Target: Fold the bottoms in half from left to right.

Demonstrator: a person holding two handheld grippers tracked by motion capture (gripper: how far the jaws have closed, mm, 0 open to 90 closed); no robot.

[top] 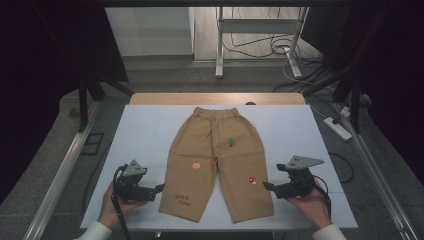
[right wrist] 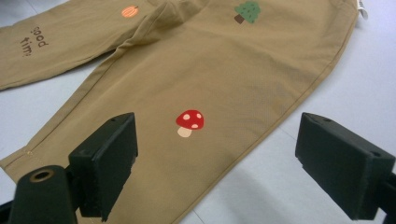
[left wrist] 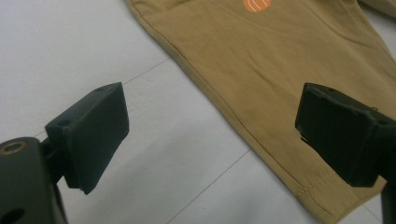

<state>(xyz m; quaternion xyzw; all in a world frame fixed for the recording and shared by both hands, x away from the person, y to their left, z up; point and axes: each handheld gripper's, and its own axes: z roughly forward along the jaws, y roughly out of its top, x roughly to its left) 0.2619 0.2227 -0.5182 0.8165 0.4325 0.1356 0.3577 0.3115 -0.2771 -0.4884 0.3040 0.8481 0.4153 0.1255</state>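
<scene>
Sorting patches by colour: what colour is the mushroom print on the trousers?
Red cap with white spots, pale stem; mushroom clearest in the right gripper view.

Overhead light, table (top: 140, 135) bright, surroundings v. dark. Soft shadows under jaws. Gripper views sharp on cloth, slight blur at jaws.

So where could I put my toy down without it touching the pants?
Bare white table lies left of the pants, and more to their right, up by the waistband. Near the leg hems it is crowded: the left tongs and right tongs sit there.
</scene>
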